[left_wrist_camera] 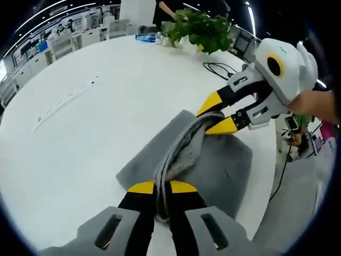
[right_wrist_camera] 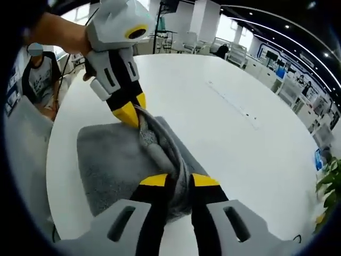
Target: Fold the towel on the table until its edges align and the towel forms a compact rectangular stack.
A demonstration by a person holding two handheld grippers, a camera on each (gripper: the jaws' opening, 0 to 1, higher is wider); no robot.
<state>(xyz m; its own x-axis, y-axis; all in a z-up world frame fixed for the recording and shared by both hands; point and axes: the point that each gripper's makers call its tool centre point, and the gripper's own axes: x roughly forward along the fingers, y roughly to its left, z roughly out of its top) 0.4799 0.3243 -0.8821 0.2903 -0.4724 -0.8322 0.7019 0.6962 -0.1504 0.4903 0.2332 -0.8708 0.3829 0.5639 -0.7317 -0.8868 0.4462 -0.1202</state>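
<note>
Left gripper view: left tool (left_wrist_camera: 162, 188) pinches the grey towel (left_wrist_camera: 224, 165) edge at bottom centre, right tool (left_wrist_camera: 217, 113) pinches the far end upper right, edge stretched between them over the desk (left_wrist_camera: 80, 133).

open-plan office | rows of desks (right_wrist_camera: 298, 85) | potted plant (left_wrist_camera: 200, 29) | big white table (left_wrist_camera: 106, 106)

Grey gripper (left_wrist_camera: 162, 188) bodies, black jaws, yellow tips

The towel (left_wrist_camera: 213, 165) edge vanishes between the left tongs (left_wrist_camera: 162, 188); the potted plant (left_wrist_camera: 200, 29) is cut off at the top.
</note>
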